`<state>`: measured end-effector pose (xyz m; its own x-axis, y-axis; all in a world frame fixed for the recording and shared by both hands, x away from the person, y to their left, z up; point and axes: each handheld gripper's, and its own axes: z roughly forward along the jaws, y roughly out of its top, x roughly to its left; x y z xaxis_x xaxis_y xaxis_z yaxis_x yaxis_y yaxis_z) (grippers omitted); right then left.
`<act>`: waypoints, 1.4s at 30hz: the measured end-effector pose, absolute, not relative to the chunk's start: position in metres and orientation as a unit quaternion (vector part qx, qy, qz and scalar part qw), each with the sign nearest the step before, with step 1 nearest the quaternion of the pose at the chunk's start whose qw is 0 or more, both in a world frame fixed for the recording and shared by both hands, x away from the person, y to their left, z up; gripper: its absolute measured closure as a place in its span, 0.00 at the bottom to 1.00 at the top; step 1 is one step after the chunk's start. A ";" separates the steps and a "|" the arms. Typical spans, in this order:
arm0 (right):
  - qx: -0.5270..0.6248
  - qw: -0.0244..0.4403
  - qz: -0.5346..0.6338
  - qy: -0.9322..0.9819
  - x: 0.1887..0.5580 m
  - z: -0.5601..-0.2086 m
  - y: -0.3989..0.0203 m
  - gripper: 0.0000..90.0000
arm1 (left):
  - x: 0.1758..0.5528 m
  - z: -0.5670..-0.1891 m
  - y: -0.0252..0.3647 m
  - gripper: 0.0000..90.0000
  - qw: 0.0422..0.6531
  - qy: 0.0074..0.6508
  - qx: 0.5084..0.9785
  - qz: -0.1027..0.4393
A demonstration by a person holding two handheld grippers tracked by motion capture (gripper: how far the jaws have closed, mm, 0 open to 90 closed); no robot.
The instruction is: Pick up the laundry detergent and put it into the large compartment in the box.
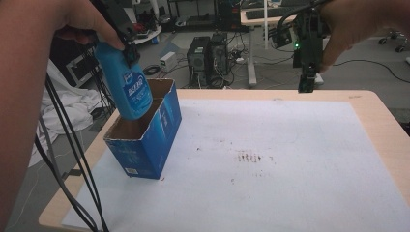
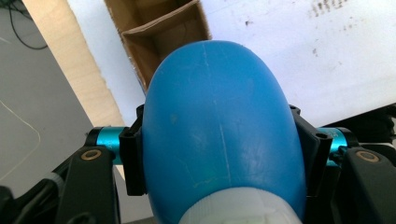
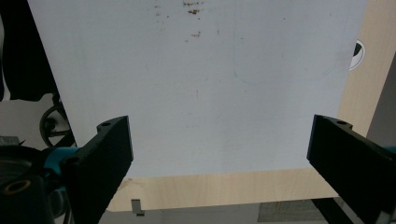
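Observation:
A blue plastic bottle [image 1: 129, 89] hangs bottom-down, tilted, over the open top of a blue cardboard box [image 1: 145, 140] at the table's left. My left gripper [image 1: 130, 53] is shut on the bottle's upper part, near its white cap. In the left gripper view the bottle [image 2: 219, 135] swells between the two black jaws, and the box's brown inside [image 2: 159, 37] lies beyond it. My right gripper [image 1: 305, 79] is held high over the table's far edge, pointing down. In the right gripper view its jaws stand wide apart with nothing between them, above the white mat [image 3: 201, 84].
The white mat [image 1: 270, 159] covers most of the wooden table [image 1: 382, 121] and carries small brown stains [image 1: 249, 157] near its middle. Black cables [image 1: 63, 159] trail down past the table's left edge. Computer towers and desk legs stand on the floor behind.

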<state>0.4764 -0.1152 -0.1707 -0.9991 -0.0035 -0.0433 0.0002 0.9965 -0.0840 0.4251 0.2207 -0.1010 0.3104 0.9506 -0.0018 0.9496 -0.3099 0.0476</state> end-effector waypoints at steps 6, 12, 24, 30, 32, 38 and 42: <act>0.004 0.020 -0.046 0.999 0.479 -0.172 -0.116 0.07 | 0.431 -0.116 0.232 0.40 0.022 0.596 0.803 0.005; 0.007 0.021 -0.046 0.999 0.480 -0.173 -0.116 0.07 | 0.436 -0.133 0.235 0.40 0.021 0.587 0.810 -0.001; 0.009 0.022 -0.047 0.999 0.481 -0.175 -0.115 0.07 | 0.440 -0.183 0.240 0.40 -0.006 0.527 0.850 -0.004; 0.004 0.020 -0.048 0.999 0.481 -0.176 -0.113 0.07 | 0.440 -0.204 0.240 0.40 -0.010 0.493 0.870 -0.010; 0.006 0.020 -0.050 0.999 0.480 -0.177 -0.112 0.07 | 0.440 -0.220 0.241 0.40 -0.009 0.468 0.884 -0.012; 0.003 0.020 -0.051 0.998 0.480 -0.178 -0.111 0.07 | 0.438 -0.236 0.241 0.40 -0.005 0.434 0.901 -0.017; 0.003 0.019 -0.051 0.999 0.479 -0.180 -0.110 0.07 | 0.435 -0.248 0.242 0.40 -0.009 0.412 0.911 -0.022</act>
<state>0.4792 -0.1101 -0.1796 -0.9992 0.0043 -0.0390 0.0083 0.9948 -0.1013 0.4355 0.2424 -0.2475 0.6589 0.7515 -0.0322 0.7508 -0.6597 -0.0338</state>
